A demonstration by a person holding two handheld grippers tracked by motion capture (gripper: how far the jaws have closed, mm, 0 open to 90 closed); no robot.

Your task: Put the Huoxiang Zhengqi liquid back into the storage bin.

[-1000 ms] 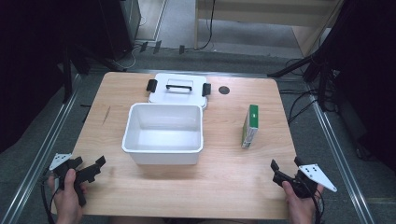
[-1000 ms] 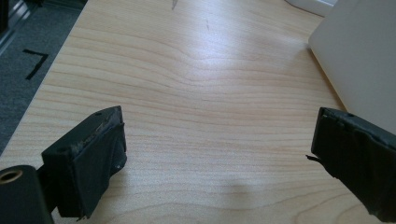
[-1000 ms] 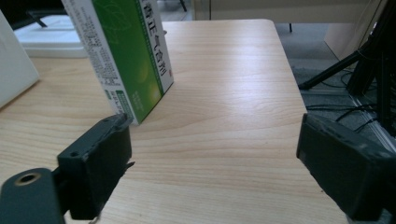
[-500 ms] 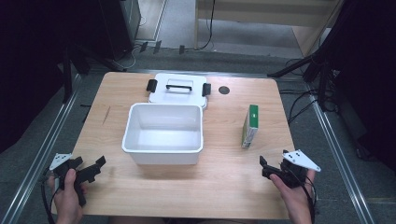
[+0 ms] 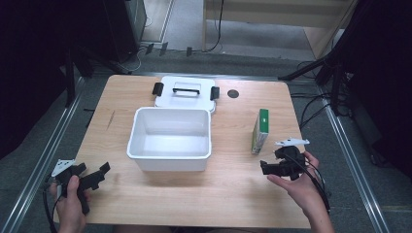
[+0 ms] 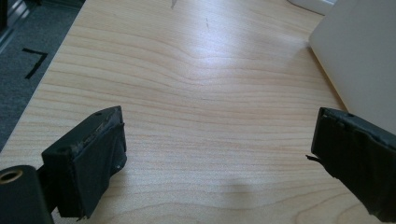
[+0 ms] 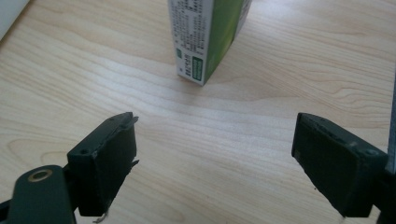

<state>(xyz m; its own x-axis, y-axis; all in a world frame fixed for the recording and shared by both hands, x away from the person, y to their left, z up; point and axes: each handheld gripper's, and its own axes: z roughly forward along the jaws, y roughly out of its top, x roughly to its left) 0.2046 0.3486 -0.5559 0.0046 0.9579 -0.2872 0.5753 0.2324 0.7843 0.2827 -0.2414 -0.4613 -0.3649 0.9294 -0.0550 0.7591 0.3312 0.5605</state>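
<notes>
Meanwhile, the right gripper (image 5: 270,168) is hovering just short of the green box (image 5: 261,130), which is standing on its edge on the table (image 5: 233,194) right of the white bin (image 5: 170,139), its jaws spread but just narrowing on nothing, while the left gripper (image 5: 97,175) is resting wide open.

I see a white bin (image 5: 170,138) at table centre, its lid (image 5: 185,93) touching at twelve o'clock, a dark disc (image 5: 233,93) at one o'clock.
</notes>
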